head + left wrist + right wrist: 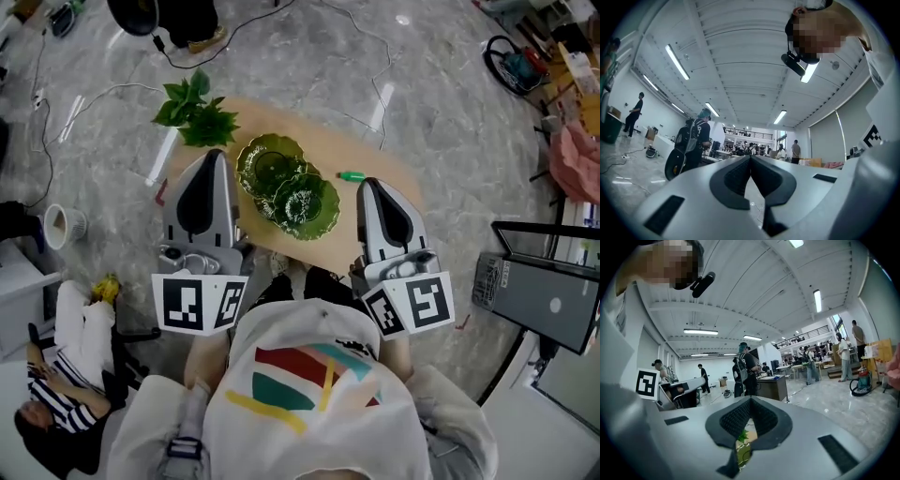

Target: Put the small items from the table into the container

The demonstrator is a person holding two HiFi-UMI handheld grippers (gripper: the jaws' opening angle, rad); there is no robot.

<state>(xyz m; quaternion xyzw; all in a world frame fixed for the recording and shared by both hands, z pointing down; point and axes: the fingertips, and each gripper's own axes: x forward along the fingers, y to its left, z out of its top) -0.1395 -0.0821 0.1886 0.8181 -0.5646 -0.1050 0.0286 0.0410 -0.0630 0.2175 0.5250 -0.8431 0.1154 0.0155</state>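
A small wooden table stands in front of me in the head view. On it lie two overlapping green glass dishes and, to their right, one small green item. My left gripper hovers at the table's left side, beside the dishes. Its jaws meet at the tips with nothing between them. My right gripper is shut and empty too, with its tip just below the green item. Through its jaw gap, a bit of a green dish shows.
A leafy green plant sits at the table's far left corner. Cables run over the marble floor. A white cup and a seated person are at the left, a dark monitor at the right. Several people stand in the hall.
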